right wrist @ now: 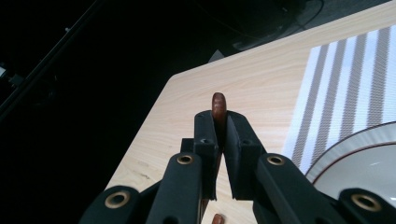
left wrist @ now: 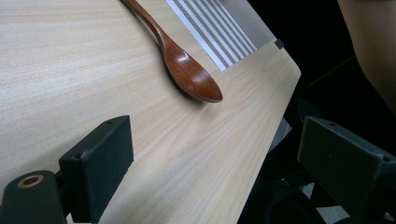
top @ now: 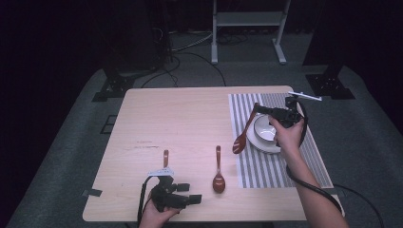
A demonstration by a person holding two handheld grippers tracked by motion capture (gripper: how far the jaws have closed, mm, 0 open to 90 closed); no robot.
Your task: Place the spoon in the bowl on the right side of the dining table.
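Right gripper (top: 263, 111) clamped on a spoon (top: 245, 131) handle, bowl end hanging over the mat (top: 266, 171) beside the dish (top: 260, 137). Left gripper (top: 184, 192) agape near the table (top: 180, 118) edge, second spoon (top: 218, 171) lying just beyond.

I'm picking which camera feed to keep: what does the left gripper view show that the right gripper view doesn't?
Left gripper view: a brown spoon lying free on the table, seen past open jaws, and the table's near corner.

Right gripper view: the right tool shut on another spoon's handle, plus the rim of a white bowl.

Both: the wooden table and the striped placemat.
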